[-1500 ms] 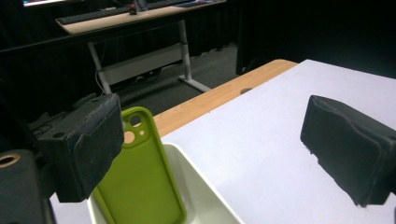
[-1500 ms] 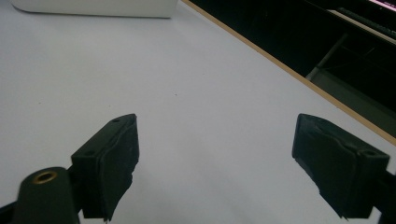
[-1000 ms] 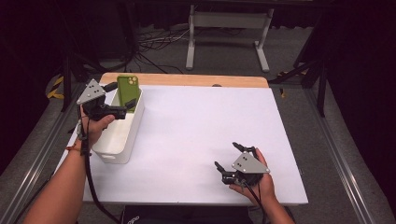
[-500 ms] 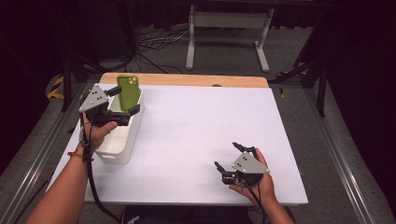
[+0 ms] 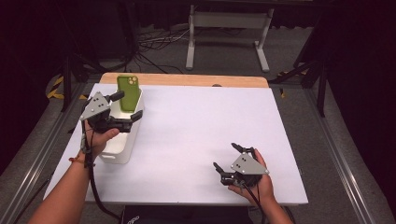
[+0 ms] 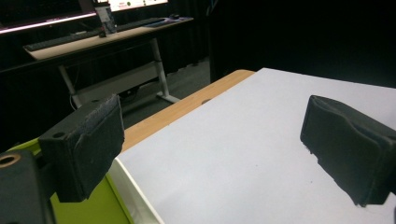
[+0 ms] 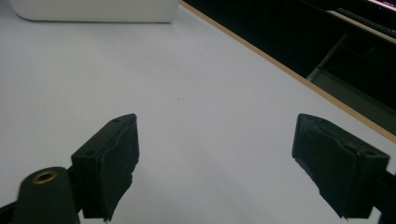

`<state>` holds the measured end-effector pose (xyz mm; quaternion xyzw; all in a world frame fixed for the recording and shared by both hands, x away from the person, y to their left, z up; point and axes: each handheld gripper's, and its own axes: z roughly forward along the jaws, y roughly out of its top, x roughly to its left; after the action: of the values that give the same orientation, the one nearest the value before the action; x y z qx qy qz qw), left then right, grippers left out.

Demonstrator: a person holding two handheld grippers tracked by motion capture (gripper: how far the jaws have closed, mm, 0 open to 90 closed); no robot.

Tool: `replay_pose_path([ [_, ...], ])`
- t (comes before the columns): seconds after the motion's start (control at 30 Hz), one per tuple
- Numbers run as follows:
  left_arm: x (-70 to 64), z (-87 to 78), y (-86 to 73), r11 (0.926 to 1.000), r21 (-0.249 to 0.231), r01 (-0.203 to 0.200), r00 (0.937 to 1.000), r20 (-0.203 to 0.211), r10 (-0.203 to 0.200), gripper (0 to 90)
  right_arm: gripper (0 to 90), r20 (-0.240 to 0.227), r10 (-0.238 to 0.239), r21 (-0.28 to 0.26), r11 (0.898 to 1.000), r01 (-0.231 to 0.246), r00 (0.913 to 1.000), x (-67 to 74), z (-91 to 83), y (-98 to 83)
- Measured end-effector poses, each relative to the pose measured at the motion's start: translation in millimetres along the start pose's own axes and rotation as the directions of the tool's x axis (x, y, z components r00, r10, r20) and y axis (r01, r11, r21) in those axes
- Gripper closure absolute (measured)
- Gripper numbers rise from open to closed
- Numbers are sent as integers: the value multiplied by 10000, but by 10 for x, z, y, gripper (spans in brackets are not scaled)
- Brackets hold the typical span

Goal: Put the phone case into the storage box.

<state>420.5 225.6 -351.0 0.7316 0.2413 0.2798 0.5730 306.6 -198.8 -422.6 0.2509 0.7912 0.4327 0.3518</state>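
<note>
A green phone (image 5: 128,92) stands upright at the far end of a white bin (image 5: 122,144) on the left of the white table (image 5: 201,121). My left gripper (image 5: 126,106) hovers over the bin just in front of the phone, open, with nothing between its jaws. In the left gripper view my left gripper (image 6: 215,140) spreads wide over the table, with the phone (image 6: 105,210) and the bin rim (image 6: 135,191) at the bottom left. My right gripper (image 5: 229,157) rests low near the table's front right, open and empty. The right gripper view has my right gripper (image 7: 215,158) over bare tabletop.
A wooden strip (image 5: 187,80) runs along the table's far edge. Behind it stand a desk frame (image 5: 224,28) and floor cables. The bin's side (image 7: 93,11) lies far off in the right gripper view. A desk with monitors (image 6: 93,32) stands beyond the table.
My left gripper has shifted to the right and slightly toward me, over the bin. The phone stays standing in the bin. The right gripper has not moved.
</note>
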Motion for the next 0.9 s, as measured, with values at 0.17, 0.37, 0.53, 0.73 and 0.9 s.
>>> replay_pose_path([
  [0.17,-60,-46,-12,9999,-43,-137,9999,71,137,71,160,17,20,-23,10000,-20,10000,-2,-12,0],
  [0.37,-122,-92,-20,9998,-72,-160,9996,251,162,71,160,69,69,-60,10000,-68,10000,-13,-20,-1],
  [0.53,-191,-114,-23,9997,-117,-232,9990,385,236,69,160,43,44,-43,10000,-43,10000,-7,-20,3],
  [0.73,-265,-129,-19,9992,-254,-300,9982,504,312,69,160,34,44,-42,10000,-43,10000,-7,-21,2],
  [0.9,-317,-135,-30,9991,-289,-300,9972,677,319,70,160,56,64,-57,10000,-64,10000,-11,-29,0],
])
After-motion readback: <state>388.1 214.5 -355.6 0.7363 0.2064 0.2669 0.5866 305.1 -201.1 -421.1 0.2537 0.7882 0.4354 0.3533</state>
